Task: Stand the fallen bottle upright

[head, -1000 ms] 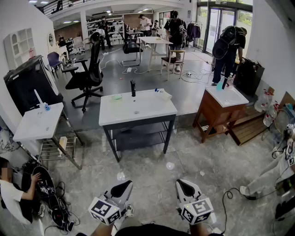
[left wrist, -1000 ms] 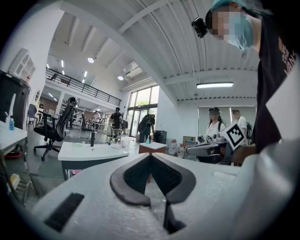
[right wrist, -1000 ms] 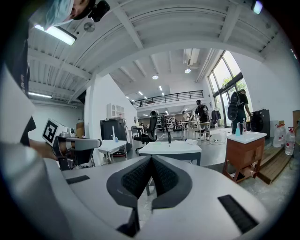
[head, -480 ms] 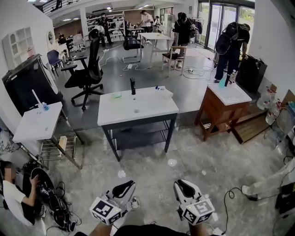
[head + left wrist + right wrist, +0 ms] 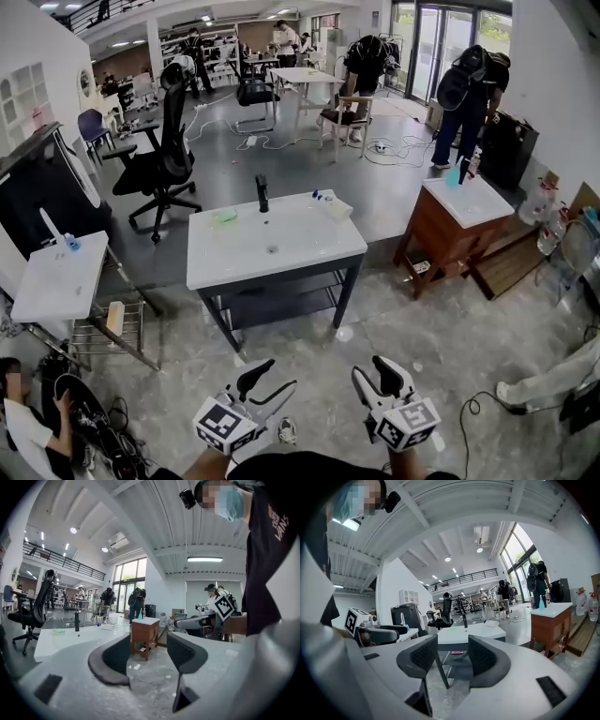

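Note:
The white sink table [image 5: 272, 248] stands ahead of me with a black faucet [image 5: 262, 192] at its back edge. A pale, clear object [image 5: 330, 203] lies near its far right corner; it is too small to tell whether it is the fallen bottle. My left gripper [image 5: 265, 377] and right gripper [image 5: 379, 370] hang low in front of me, well short of the table. Both pairs of jaws are opening with nothing between them. The left gripper view shows the left gripper [image 5: 147, 651] over bare floor. The right gripper [image 5: 452, 656] points at the table [image 5: 473, 632].
A wooden cabinet with a white top [image 5: 459, 220] stands at the right, and a small white table [image 5: 56, 277] at the left. A black office chair [image 5: 159, 159] is behind. A person crouches at the lower left [image 5: 28, 431]. Cables lie on the floor.
I have moved toward the sink table, which now looks nearer and larger. Both grippers' jaws, shut before, now stand apart.

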Available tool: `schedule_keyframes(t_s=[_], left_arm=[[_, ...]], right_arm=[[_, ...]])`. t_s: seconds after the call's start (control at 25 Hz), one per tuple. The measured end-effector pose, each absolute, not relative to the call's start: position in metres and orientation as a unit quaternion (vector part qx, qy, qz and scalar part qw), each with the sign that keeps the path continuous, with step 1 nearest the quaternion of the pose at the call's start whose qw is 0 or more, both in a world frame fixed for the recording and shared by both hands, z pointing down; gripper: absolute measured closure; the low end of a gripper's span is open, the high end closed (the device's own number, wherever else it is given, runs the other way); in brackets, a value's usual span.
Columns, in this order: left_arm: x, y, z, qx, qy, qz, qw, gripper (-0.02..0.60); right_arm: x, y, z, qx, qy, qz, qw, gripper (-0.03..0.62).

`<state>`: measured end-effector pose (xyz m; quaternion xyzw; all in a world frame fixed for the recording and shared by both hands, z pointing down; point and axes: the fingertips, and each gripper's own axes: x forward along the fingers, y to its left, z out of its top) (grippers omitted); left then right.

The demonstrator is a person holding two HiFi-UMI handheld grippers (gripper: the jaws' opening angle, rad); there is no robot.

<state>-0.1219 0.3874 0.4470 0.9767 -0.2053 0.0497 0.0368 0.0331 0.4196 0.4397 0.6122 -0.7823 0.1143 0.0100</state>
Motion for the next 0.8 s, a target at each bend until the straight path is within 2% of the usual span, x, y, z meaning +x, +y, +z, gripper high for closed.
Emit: schedule_keyframes(t_s=[0.08, 0.36, 0.8], left_arm=[[-0.126, 0.357, 0.439, 0.976, -0.207, 0.052, 0.034, 0.344], [-0.127, 0.265, 0.443, 0.976, -0.207, 0.051, 0.036, 0.344], [-0.072, 0.158, 0.482, 0.969, -0.224, 0.072, 0.073, 0.345]], right_arm=[[0.035, 0.391, 0.432, 0.617, -0.778, 0.113, 0.009, 0.388], [0.053, 0.313, 0.44, 0.641, -0.757, 0.127, 0.007, 0.387], [0.113, 0.196, 0.478, 0.631, -0.758, 0.16, 0.031, 0.387]])
